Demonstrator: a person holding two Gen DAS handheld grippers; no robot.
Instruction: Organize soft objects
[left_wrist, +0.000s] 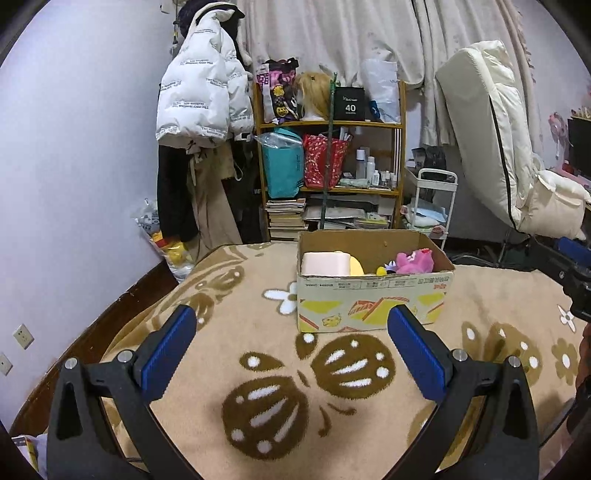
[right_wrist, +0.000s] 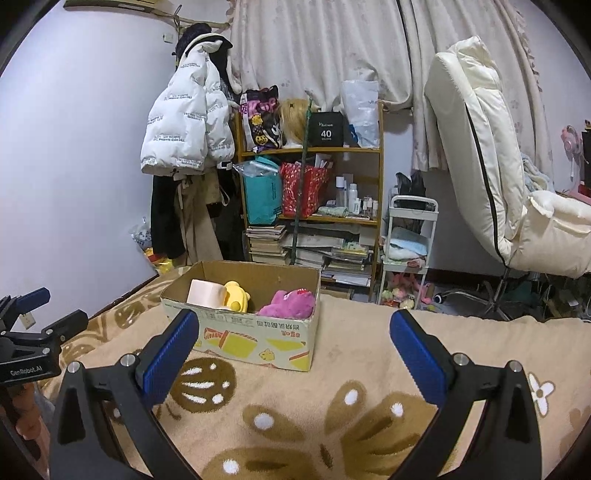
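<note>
A cardboard box (left_wrist: 373, 301) stands on a beige flower-patterned blanket (left_wrist: 236, 354). Inside lie a pale pink soft block (left_wrist: 325, 264), a yellow plush (left_wrist: 356, 266) and a pink plush (left_wrist: 413, 261). My left gripper (left_wrist: 291, 325) is open and empty, low over the blanket in front of the box. In the right wrist view the box (right_wrist: 255, 338) holds the block (right_wrist: 205, 293), yellow plush (right_wrist: 236, 295) and pink plush (right_wrist: 290, 304). My right gripper (right_wrist: 293, 328) is open and empty, near the box's right front corner. The left gripper (right_wrist: 33, 325) shows at the left edge.
Behind the bed stand a wooden shelf (left_wrist: 328, 125) with bags, books and bottles, a coat rack with a white puffer jacket (left_wrist: 199, 88), a small white cart (left_wrist: 432, 206) and a cream recliner chair (left_wrist: 498, 147). A bag of toys (left_wrist: 166, 243) leans by the wall.
</note>
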